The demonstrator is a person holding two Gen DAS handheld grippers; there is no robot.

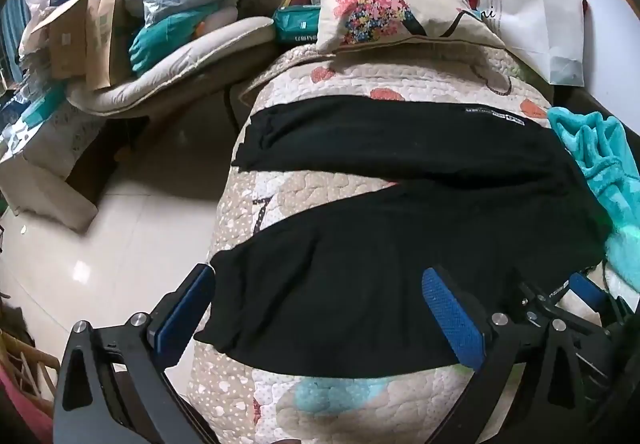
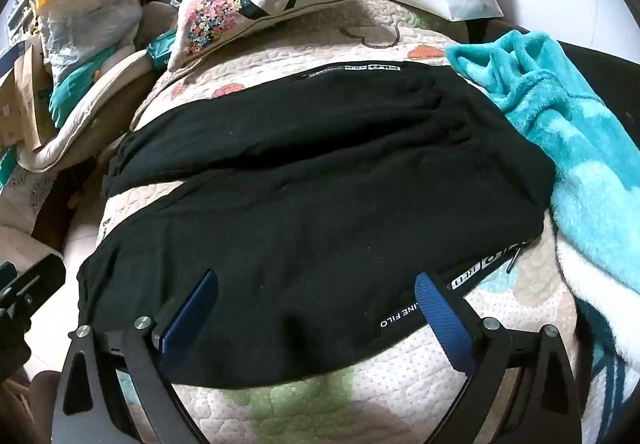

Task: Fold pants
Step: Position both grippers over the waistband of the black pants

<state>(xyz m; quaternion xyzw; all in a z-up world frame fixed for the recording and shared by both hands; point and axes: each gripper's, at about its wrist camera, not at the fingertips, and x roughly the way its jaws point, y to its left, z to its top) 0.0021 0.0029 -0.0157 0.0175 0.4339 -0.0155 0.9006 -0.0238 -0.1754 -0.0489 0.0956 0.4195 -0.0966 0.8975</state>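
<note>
- Black pants (image 2: 312, 180) lie spread on a quilted cover (image 2: 280, 408), both legs running toward nine o'clock and parted in a V, waistband toward three o'clock.
- My left gripper (image 1: 320, 320) is wide open, holding nothing, straddling the near leg's lower edge at six o'clock.
- My right gripper (image 2: 316, 316) is equally wide open and empty, over the near leg close to the printed waistband.
- No fold looks made yet; joining the legs and folding lengthwise both remain.
- A teal blanket (image 2: 568, 116) seems to touch the waist at two o'clock, though fisheye distortion blurs this.
</note>
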